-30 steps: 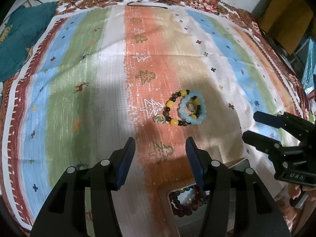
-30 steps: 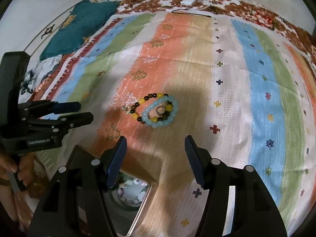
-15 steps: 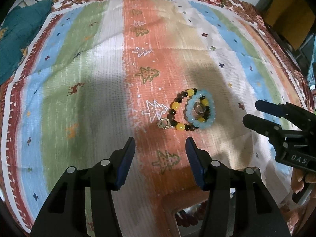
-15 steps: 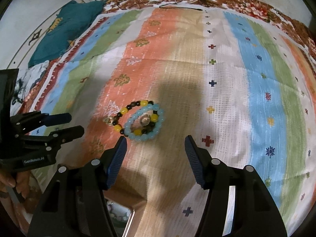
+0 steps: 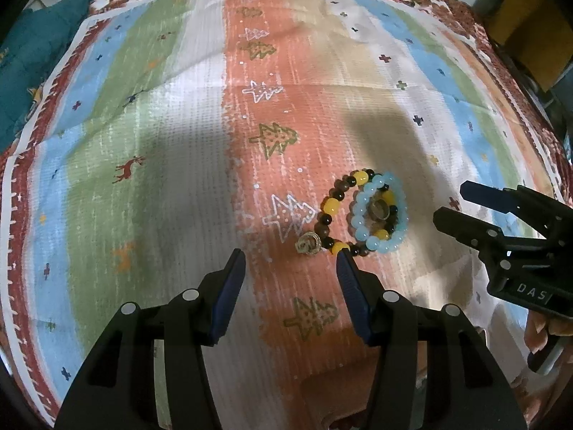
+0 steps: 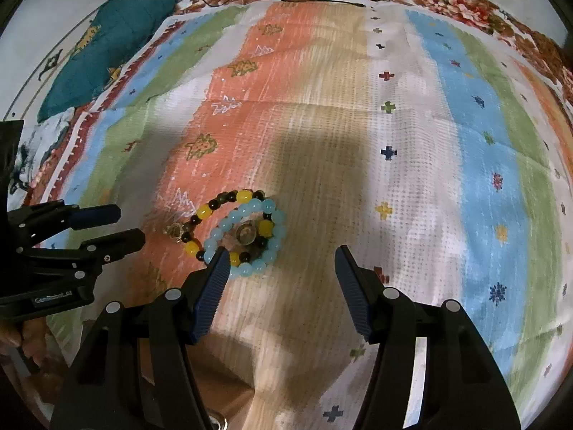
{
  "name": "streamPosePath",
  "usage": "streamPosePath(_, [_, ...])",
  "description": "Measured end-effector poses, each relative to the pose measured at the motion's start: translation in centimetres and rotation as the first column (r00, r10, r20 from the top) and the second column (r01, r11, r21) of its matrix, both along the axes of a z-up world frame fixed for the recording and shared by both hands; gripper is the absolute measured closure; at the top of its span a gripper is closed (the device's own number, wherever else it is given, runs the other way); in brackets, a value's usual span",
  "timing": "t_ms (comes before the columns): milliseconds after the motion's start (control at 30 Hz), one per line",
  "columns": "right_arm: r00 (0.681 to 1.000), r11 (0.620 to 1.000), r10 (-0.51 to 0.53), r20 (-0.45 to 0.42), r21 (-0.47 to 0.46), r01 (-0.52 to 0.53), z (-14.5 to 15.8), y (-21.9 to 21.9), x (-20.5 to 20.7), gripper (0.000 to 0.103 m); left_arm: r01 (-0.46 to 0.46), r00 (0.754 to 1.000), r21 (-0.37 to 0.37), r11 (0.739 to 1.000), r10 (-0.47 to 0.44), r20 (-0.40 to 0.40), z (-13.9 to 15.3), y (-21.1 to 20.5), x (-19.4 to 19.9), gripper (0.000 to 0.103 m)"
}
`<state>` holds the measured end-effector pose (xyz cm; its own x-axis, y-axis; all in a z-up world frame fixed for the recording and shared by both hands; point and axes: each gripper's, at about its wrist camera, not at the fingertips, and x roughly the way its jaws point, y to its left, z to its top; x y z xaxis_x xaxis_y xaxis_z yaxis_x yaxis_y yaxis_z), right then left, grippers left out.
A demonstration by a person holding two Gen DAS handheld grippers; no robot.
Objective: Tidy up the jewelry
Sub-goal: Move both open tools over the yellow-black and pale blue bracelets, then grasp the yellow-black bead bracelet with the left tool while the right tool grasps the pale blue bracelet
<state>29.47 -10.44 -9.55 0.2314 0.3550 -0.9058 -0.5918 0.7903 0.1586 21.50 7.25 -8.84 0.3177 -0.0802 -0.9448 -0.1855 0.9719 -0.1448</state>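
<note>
Bracelets: light-blue bead bracelet (image 5: 380, 215) overlapping a yellow/dark bead bracelet (image 5: 335, 211) w/ gold charm (image 5: 307, 244), flat on striped cloth (image 5: 179, 143), center-right of left view. Left gripper (image 5: 290, 259) spread wide, empty, just below them. Right gripper (image 6: 281, 261) also apart, empty; its left finger (image 6: 211, 286) overlaps the blue beads at lower center of right view.

Striped cloth (image 5: 172, 150) under, seemingly, two bracelets (image 5: 365, 215).
</note>
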Motion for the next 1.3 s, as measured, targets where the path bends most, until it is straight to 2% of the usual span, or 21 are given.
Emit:
streamPosePath(467, [1.000,0.999,-0.001,-0.005,-0.046,0.001,-2.0,1.2,1.8,0.042,0.029,0.999,0.029,0.999,-0.028,-0.018,-1.2,-0.6,2.2,0.050])
streamPosePath(600, [1.000,0.999,-0.009,-0.006,-0.047,0.009,-2.4,1.4,2.2,0.042,0.036,0.999,0.033,0.999,-0.035,-0.023,-1.7,-0.6,2.8,0.047])
streamPosePath(867, [1.000,0.999,-0.008,-0.013,-0.044,0.007,-3.0,1.9,2.9,0.043,0.045,0.998,0.031,0.999,-0.043,-0.037,-2.7,-0.5,3.7,0.047])
streamPosePath(967, [1.000,0.999,-0.002,-0.018,-0.045,0.001,-3.2,2.0,3.1,0.050,0.050,0.998,0.035,0.998,-0.049,-0.041,-3.0,-0.5,4.0,0.047])
streamPosePath(1067, [1.000,0.999,0.001,-0.021,-0.043,-0.002,-3.5,2.2,3.2,0.051,0.057,0.997,0.037,0.998,-0.055,-0.046,-3.4,-0.5,4.4,0.048])
streamPosePath(1233, [1.000,0.999,0.009,-0.030,-0.039,-0.010,-3.9,2.6,3.4,0.058,0.067,0.997,0.033,0.997,-0.066,-0.044,-3.5,-0.4,4.8,0.048])
streamPosePath(1300, [0.999,0.999,0.012,-0.034,-0.035,-0.013,-4.0,2.7,3.4,0.065,0.078,0.996,0.035,0.996,-0.076,-0.044,-3.7,-0.6,4.8,0.049])
